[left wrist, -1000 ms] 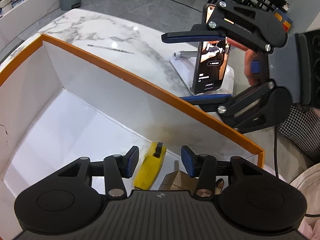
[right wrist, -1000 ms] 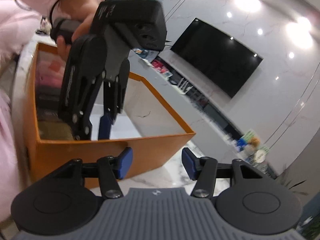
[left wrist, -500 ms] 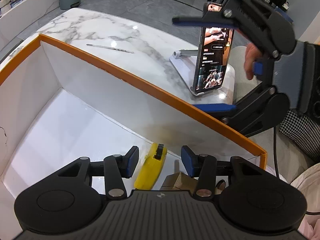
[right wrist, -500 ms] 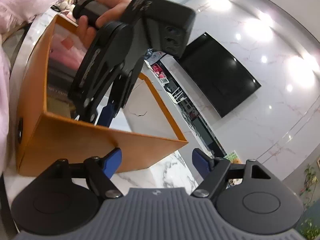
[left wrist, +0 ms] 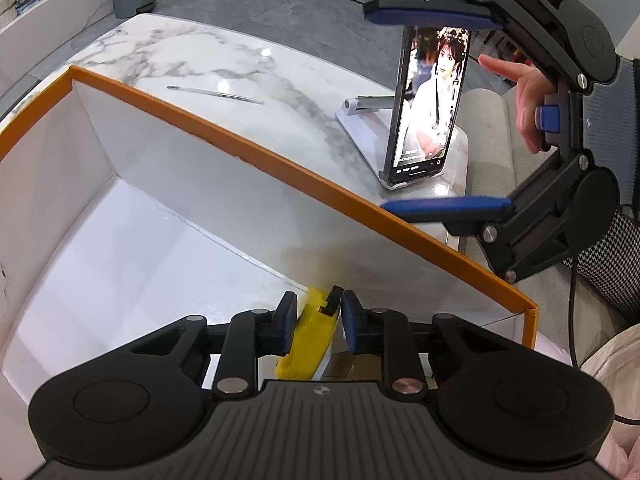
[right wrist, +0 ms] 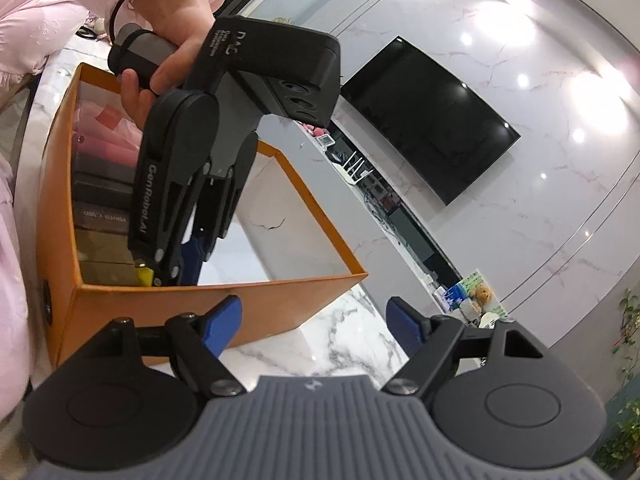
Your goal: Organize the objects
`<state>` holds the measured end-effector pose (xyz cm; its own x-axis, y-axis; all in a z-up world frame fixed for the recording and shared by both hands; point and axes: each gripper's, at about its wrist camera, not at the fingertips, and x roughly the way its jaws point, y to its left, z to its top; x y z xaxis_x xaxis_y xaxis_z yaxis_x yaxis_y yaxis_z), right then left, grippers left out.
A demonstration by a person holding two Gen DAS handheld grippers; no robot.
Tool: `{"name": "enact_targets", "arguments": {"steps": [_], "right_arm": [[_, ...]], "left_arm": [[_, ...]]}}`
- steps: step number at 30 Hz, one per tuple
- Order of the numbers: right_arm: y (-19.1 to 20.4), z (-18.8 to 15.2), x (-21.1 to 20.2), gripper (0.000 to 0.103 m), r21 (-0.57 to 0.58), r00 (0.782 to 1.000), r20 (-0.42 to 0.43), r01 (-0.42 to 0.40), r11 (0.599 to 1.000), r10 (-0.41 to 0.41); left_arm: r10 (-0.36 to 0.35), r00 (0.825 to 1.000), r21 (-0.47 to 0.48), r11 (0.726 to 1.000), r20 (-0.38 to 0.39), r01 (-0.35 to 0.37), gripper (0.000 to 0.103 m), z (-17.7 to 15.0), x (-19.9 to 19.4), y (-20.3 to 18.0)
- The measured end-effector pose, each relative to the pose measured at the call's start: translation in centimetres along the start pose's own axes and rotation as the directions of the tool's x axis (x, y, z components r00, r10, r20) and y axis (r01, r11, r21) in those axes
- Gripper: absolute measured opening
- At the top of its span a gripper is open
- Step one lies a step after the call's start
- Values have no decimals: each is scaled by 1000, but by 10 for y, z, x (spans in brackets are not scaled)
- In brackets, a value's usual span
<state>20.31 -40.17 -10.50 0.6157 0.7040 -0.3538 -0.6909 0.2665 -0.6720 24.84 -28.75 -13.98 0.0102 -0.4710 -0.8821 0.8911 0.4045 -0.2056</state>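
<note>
Inside the orange box [left wrist: 280, 164], left tongs [left wrist: 316, 316] have just closed on the yellow cutter [left wrist: 310, 344] (right tongs [right wrist: 316, 320] wider, empty).

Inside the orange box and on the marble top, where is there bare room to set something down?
The orange box has a bare white floor along its far wall. Its near corner is crowded: the left gripper is there at the yellow utility knife, with cardboard packs beside it. Outside, the marble top is bare past the thin rod; the phone on its stand fills the right edge.

Marble table [left wrist: 248, 60]: orange box [left wrist: 280, 168], phone stand [left wrist: 360, 128], rod [left wrist: 216, 93]
</note>
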Motion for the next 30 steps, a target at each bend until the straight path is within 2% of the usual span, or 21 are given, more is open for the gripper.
{"name": "enact_targets", "arguments": {"steps": [9,17,20,23,30], "right_arm": [[-9,17,1,80,70,998,-47,-46,996,49],[-12,28,4,80,57,992,-91,-77,995,82],[-12,33,6,80,55,990,-110,-80,995,85],[-14,39,4,80,57,988,-126,-81,995,87],[-20,62,-3,81,66,987,-136,-78,995,86]], "left_arm": [[-58,998,84,995,-36,61,27,3,5,-10],[-52,997,101,993,-54,57,28,4,6,-15],[-40,999,108,993,-29,43,28,4,2,-17],[-30,1000,94,995,9,29,35,1,-7,-16],[11,994,83,996,110,-20,40,-9,-45,-24]]}}
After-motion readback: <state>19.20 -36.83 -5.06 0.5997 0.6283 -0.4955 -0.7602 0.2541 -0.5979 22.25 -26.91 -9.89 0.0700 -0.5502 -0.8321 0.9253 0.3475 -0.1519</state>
